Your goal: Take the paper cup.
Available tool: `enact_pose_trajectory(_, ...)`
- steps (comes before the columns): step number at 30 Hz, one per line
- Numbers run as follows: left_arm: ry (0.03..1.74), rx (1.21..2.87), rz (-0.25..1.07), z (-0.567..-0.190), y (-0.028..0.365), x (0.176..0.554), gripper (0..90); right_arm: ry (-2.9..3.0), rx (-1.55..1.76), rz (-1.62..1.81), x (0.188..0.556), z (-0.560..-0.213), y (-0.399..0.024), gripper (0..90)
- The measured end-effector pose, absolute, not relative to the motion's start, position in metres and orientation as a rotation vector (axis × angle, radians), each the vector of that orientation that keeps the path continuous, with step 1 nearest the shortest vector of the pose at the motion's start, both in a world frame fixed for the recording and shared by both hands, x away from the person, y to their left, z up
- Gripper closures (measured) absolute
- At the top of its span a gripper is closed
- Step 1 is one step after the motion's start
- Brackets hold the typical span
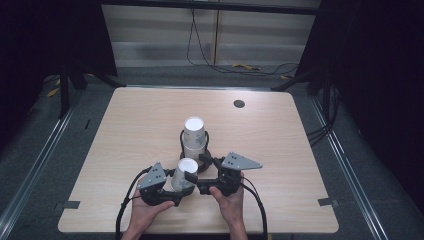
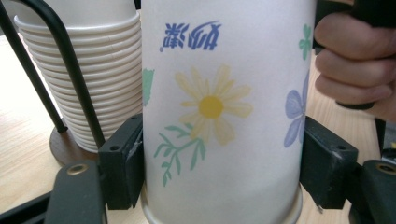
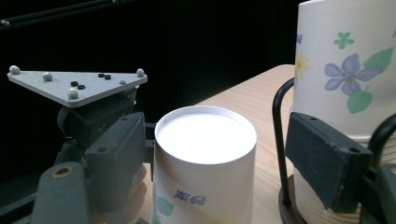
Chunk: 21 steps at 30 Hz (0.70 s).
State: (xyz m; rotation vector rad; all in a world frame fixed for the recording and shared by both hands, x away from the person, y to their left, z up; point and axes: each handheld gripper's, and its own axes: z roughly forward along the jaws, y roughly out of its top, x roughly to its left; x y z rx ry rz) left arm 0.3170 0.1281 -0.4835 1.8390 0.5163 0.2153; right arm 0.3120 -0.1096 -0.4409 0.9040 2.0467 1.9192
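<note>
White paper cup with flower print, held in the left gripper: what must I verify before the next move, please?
1. Left gripper pads press both sides of the white flower-printed paper cup: ok.
2. Cup stands inverted, closed base up: ok.
3. Cup is out of the stack of white paper cups in the black wire holder: ok.
4. Right gripper jaws open around the cup: ok.
5. Cup rim rests on the light wooden table: cannot tell.
</note>
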Motion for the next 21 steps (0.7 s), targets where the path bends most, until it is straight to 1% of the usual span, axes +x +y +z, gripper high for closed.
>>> enact_pose_trajectory(9, 0.530, 1.871, 0.203, -0.483, 0.131, 0.321, 27.2, 2.037, 0.886, 1.932, 0.310, -0.442, -0.117, 19.4)
enact_pose_trajectory(13, 0.543, 1.896, 0.190, -0.484, 0.132, 0.323, 27.2, 2.052, 0.886, 1.911, 0.310, -0.440, -0.122, 22.6)
enact_pose_trajectory(21, 0.544, 1.926, 0.198, -0.483, 0.131, 0.326, 27.4, 2.064, 0.885, 1.862, 0.308, -0.435, -0.133, 24.0)
